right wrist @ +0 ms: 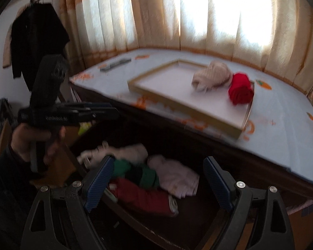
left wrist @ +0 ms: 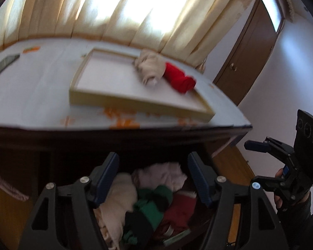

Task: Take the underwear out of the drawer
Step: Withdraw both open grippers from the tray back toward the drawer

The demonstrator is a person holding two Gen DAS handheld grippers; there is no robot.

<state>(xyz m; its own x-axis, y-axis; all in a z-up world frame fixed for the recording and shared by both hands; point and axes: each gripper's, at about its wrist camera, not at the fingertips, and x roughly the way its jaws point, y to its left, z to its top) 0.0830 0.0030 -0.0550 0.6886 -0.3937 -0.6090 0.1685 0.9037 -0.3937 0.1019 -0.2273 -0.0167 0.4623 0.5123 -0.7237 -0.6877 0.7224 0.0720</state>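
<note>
Both grippers hang over the open drawer, fingers pointing down into it. Left gripper: fingers apart, nothing btwn the pads, no contact w/ cloth; the underwear pile sits directly below the gap. Right gripper: fingers spread wide, empty, pile below and btwn them. Pile contents in left wrist view: pale pink piece at 12 o'clock, cream piece at 9, green piece at centre, dark red piece at 3. All pieces lie loose and overlapping in the drawer. Surface above the drawer carries a shallow tray. In the tray, at approx. 1 o'clock of its floor: a beige bundle and a red roll, touching each other. Flat dark item at 9 o'clock of the surface; type cannot be told. Frames blurred.
</note>
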